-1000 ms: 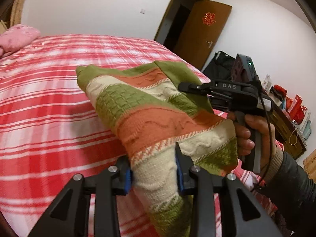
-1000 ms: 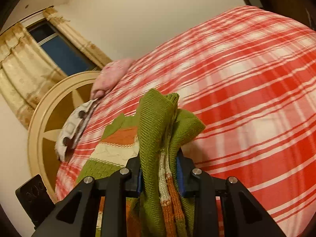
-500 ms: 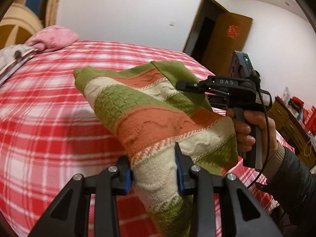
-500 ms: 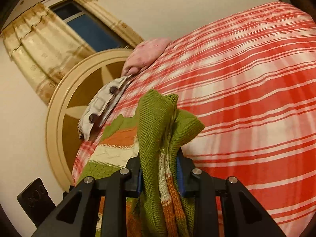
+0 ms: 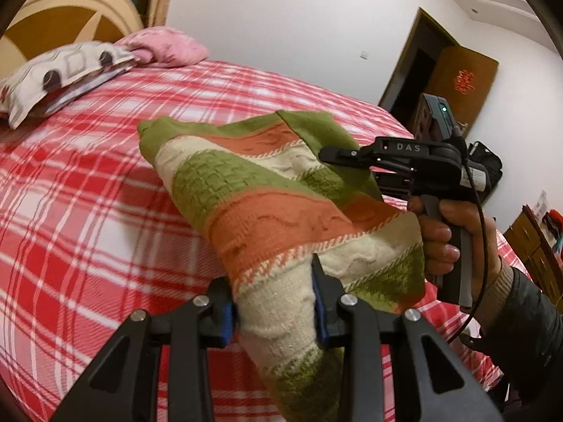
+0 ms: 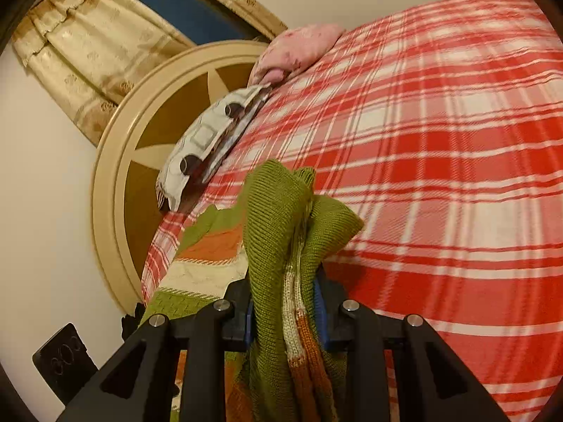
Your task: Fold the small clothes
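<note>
Left gripper (image 5: pixel 276 299) pinching cream band of striped knit sweater (image 5: pixel 267 190); right gripper (image 6: pixel 285 311) pinching bunched green edge. Sweater hanging between both, above plaid bedspread (image 5: pixel 88 218). Lower part running out of frame. Pillows (image 6: pixel 211 140) blurring beyond.

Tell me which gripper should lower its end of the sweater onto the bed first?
Probably the left gripper: it pinches the striped sweater at its lower end, nearer the plaid bed. The right gripper clamps the bunched green end higher up.
</note>
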`<state>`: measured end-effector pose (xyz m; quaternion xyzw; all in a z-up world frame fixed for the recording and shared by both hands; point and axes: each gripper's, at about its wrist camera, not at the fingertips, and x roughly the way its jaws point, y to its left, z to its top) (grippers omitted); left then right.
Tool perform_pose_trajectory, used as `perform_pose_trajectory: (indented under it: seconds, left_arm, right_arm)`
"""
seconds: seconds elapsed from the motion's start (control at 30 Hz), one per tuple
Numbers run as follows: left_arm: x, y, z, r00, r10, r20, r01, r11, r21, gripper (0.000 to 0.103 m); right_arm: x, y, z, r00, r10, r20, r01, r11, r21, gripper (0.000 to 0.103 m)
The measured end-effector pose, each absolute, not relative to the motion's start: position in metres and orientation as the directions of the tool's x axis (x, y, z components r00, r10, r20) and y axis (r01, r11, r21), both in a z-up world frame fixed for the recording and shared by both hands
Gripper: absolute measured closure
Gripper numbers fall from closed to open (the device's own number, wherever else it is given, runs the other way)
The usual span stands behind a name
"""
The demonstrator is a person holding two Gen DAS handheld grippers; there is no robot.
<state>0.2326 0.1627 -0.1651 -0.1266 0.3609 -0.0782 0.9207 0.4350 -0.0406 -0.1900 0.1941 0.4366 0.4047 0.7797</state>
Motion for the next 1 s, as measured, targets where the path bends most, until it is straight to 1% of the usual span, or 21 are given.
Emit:
perform_pose_trajectory:
  seconds: [0.2,0.43,0.63,0.67,0.8,0.83,0.87,0.93,1.0]
  left_arm:
    - [0.219,0.175,-0.175,0.717,-0.237,-0.656,0.029,0.950,-0.312,0.068]
    - [0.216,0.179,-0.180,0.713,-0.245,-0.656,0.026,0.945,-0.325,0.068]
    - [0.214,0.179,-0.188,0.702,-0.242,-0.670,0.012,0.944,-0.329,0.066]
    - [0.214,0.180,-0.189,0.701,-0.243,-0.670,0.011,0.943,-0.332,0.065]
    - [0.214,0.182,-0.191,0.695,-0.237,-0.679,-0.003,0.943,-0.332,0.057]
    - [0.214,0.182,-0.191,0.698,-0.231,-0.678,-0.008,0.944,-0.330,0.056]
    - [0.214,0.181,-0.191,0.699,-0.228,-0.678,-0.012,0.944,-0.329,0.053]
    - [0.213,0.181,-0.190,0.701,-0.227,-0.676,-0.014,0.943,-0.332,0.052]
    - [0.213,0.179,-0.189,0.704,-0.205,-0.680,-0.023,0.950,-0.310,0.045]
  right_arm:
    - [0.438,-0.014,-0.209,0.247,0.791,-0.560,-0.456,0.605,0.653,0.076]
    - [0.442,-0.008,-0.217,0.240,0.777,-0.581,-0.447,0.620,0.645,0.076]
    - [0.445,-0.005,-0.224,0.238,0.745,-0.623,-0.446,0.654,0.612,0.075]
    - [0.443,-0.005,-0.223,0.246,0.734,-0.634,-0.453,0.665,0.594,0.071]
    - [0.428,-0.015,-0.209,0.276,0.701,-0.658,-0.486,0.692,0.533,0.070]
    - [0.423,-0.021,-0.205,0.286,0.703,-0.651,-0.496,0.690,0.527,0.070]
    - [0.417,-0.029,-0.198,0.295,0.717,-0.631,-0.508,0.678,0.532,0.070]
    - [0.404,-0.045,-0.189,0.287,0.757,-0.587,-0.524,0.637,0.565,0.070]
    - [0.387,-0.052,-0.182,0.267,0.773,-0.575,-0.542,0.614,0.574,0.070]
